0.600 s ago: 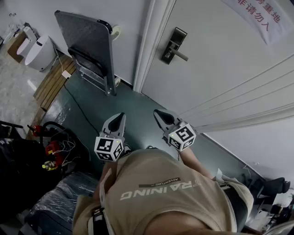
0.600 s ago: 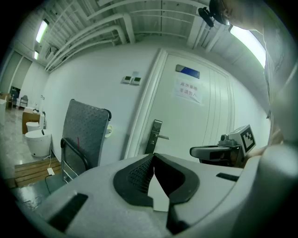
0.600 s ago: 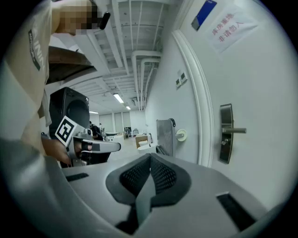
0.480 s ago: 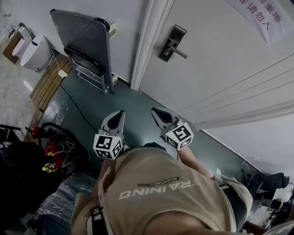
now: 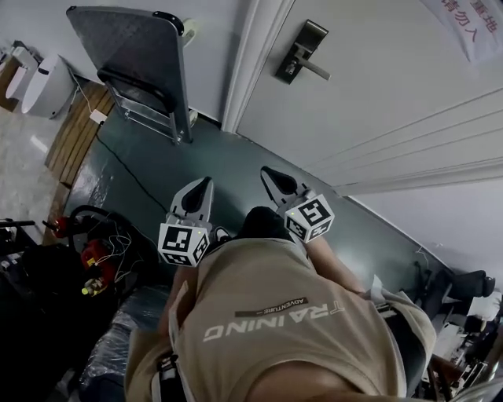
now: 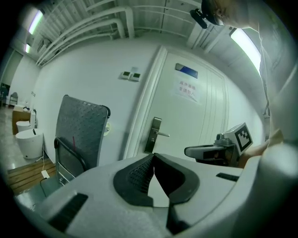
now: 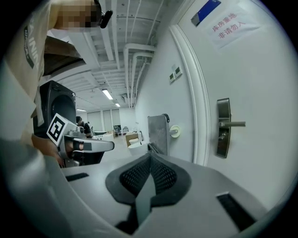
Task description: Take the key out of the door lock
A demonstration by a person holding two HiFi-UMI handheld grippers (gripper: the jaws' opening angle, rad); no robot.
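Note:
The door lock (image 5: pixel 299 52) is a dark metal plate with a lever handle on the white door (image 5: pixel 377 102), far ahead of both grippers. A small piece sticks out under the lever (image 7: pixel 224 136); it is too small to tell as a key. The same lock plate (image 6: pixel 155 135) shows in the left gripper view. My left gripper (image 5: pixel 207 183) and right gripper (image 5: pixel 267 171) are held side by side in front of the person's chest, well short of the door. Both are shut with nothing between the jaws.
A grey folded platform cart (image 5: pixel 130 55) leans on the wall left of the door frame. White fixtures (image 5: pixel 35 82), a wooden pallet (image 5: pixel 75 133) and a red tool with cables (image 5: pixel 96 255) lie to the left. A paper sign (image 5: pixel 465 23) hangs on the door.
The lock and the cart have slid up in the head view, and both grippers sit slightly higher and nearer the door. A dark shoe or knee now shows between them. The jaws stay shut.

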